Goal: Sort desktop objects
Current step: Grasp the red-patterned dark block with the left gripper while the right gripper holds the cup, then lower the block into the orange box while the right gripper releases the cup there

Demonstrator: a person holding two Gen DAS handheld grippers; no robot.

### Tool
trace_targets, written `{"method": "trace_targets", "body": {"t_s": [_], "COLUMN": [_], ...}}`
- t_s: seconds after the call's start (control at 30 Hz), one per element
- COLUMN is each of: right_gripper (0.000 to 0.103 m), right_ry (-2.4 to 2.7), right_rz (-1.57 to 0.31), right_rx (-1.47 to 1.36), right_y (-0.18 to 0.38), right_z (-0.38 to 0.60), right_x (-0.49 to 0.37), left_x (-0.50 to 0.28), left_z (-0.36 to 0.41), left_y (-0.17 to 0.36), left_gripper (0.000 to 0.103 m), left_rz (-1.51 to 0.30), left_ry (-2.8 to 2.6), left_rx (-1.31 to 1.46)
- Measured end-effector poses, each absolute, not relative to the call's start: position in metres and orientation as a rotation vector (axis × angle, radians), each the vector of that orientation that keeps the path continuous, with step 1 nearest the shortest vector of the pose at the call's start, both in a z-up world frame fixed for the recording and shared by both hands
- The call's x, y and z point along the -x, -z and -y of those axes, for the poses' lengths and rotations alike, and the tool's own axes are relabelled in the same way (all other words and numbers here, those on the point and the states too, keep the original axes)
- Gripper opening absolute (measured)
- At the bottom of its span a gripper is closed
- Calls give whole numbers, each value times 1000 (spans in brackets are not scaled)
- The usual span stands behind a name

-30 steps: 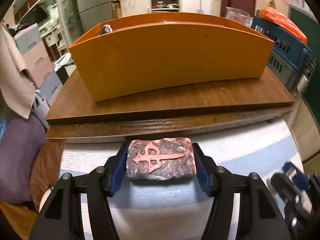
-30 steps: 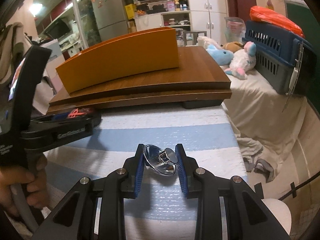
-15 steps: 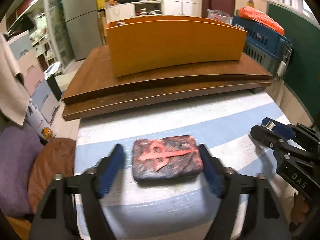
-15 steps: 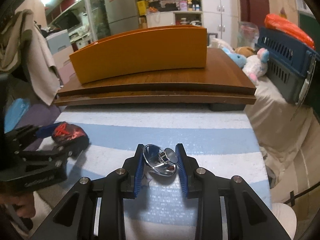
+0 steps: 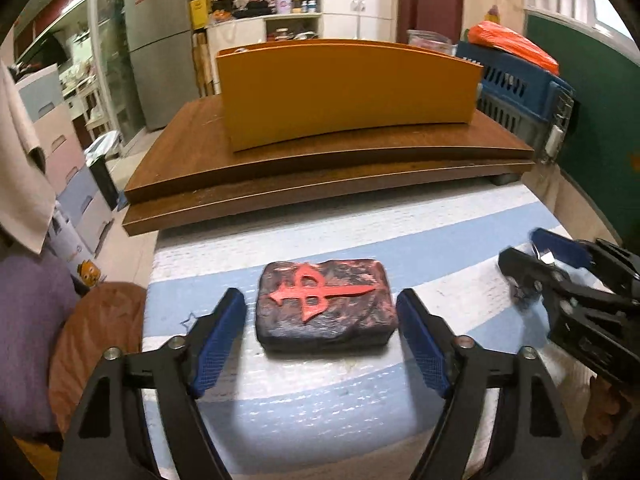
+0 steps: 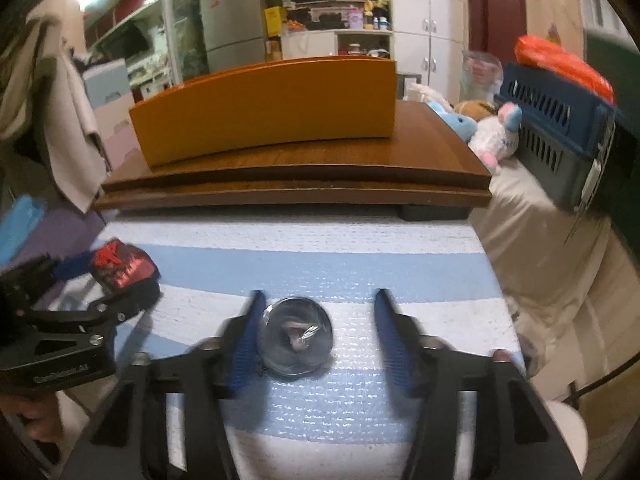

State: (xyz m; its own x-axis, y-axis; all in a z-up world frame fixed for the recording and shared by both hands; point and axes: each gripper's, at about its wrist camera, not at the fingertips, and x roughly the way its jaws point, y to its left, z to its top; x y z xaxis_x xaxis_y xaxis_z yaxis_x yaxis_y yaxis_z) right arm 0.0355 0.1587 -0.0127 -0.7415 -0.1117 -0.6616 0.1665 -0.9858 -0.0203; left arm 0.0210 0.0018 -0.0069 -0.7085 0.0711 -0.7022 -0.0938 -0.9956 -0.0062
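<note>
A dark block with a red sword emblem point(image 5: 325, 303) lies flat on the blue-and-white striped mat point(image 5: 320, 408). My left gripper point(image 5: 320, 340) is open, its blue pads apart on either side of the block. In the right wrist view a shiny round metal piece point(image 6: 296, 335) lies on the mat point(image 6: 320, 272) between the open fingers of my right gripper point(image 6: 318, 336), close to the left pad. The block point(image 6: 120, 266) and left gripper point(image 6: 80, 312) show at the left of the right wrist view. The right gripper point(image 5: 560, 276) shows at the right of the left wrist view.
An orange curved organizer box point(image 5: 344, 88) stands on a raised brown wooden board point(image 5: 320, 164) behind the mat. A blue crate point(image 6: 560, 136) with an orange bag on top and plush toys point(image 6: 488, 132) lie to the right. A brown seat point(image 5: 96, 344) is at the left.
Both grippers drew back from the board and lowered to the mat. The left gripper opened and let go of the block. The right gripper opened and let go of the metal piece.
</note>
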Motion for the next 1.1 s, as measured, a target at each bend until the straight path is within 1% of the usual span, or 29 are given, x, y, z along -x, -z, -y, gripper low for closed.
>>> {"method": "trace_targets", "body": {"t_s": [0.23, 0.37, 0.63, 0.9, 1.1], "right_gripper": [29, 29, 29, 29, 29], "right_ry": [2776, 2781, 2778, 2775, 2774], "right_rz": [-94, -112, -132, -163, -133], "right_rx": [-1096, -1086, -1031, -954, -885], "right_y": [7, -9, -43, -72, -108], "right_z": [-158, -153, -145, -136, -137], "right_x": [-31, -30, -26, -9, 32], "left_x": [-19, -20, -12, 15, 53], "left_z": [-4, 0, 3, 13, 13], "left_y": [-2, -20, -61, -98, -134], "left_gripper": [61, 61, 61, 61, 61], "left_rz": [-38, 16, 28, 45, 10], "left_ry": [-2774, -2768, -2783, -2806, -2823], "left_rx": [1158, 1138, 1084, 1015, 922]}}
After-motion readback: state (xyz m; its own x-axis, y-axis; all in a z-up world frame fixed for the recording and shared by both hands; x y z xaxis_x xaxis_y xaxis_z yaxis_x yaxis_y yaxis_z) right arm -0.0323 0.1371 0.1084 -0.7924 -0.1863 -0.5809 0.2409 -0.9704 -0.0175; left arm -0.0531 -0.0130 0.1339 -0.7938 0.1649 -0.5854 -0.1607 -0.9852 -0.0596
